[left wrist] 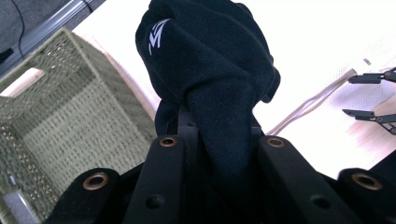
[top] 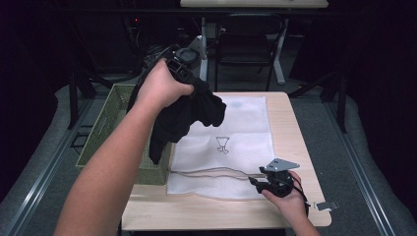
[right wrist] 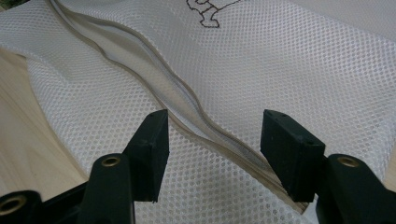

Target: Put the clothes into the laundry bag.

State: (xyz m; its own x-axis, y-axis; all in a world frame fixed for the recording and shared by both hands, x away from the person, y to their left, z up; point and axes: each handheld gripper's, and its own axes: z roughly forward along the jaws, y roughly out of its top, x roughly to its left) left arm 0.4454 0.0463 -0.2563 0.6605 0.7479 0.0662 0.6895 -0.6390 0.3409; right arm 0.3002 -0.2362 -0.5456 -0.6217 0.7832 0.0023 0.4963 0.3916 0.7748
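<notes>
Left tool is raised over the far-left part of the table, jaws closed on a bunched black garment. In the left gripper view the cloth is pinched between the jaws and hangs in a wad, a small white logo showing on one fold. The garment hangs above the gap between the woven green basket and the white mesh laundry bag; judged to be in transfer from basket to bag.

Right tool sits low at the near-right of the bag, jaws spread wide and holding nothing. In the right gripper view the jaws straddle the beige zipper line, which lies partly parted across the mesh. Likely placed there to catch the zipper edge and lift the mouth open, since the bag lies flat and a loose wad would not enter unaided.

Bag lies flat on the table, printed mark facing up, left edge just beside the basket.
</notes>
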